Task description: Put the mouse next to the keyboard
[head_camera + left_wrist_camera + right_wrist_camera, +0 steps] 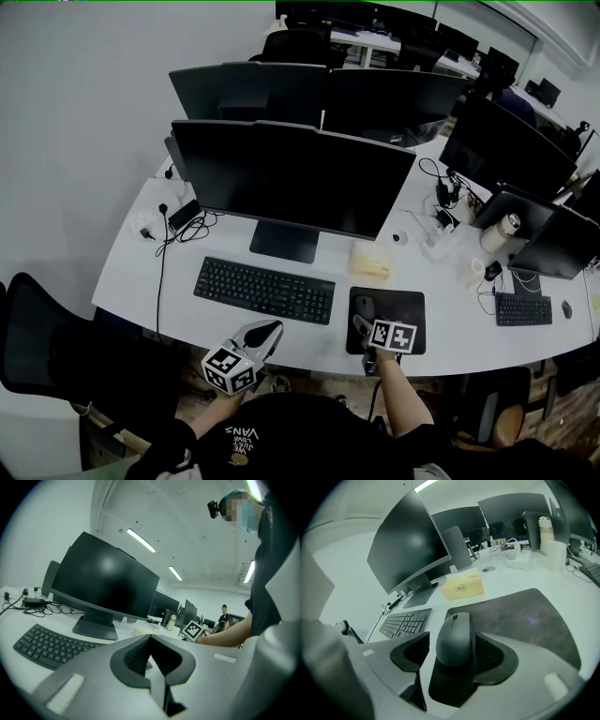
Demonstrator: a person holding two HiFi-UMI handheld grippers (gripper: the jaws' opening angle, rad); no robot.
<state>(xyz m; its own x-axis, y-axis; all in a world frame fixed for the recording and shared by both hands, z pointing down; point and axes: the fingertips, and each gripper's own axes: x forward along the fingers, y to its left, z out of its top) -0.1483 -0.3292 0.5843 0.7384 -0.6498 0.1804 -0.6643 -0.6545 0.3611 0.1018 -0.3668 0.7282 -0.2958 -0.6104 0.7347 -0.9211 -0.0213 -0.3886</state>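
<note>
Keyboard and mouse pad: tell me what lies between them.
Nothing but a bare strip of white desk separates the keyboard from the mouse pad; the head view shows it best.

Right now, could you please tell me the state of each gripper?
Left gripper: shut, empty.
Right gripper: open, with the mouse between its jaws on the mouse pad.
</note>
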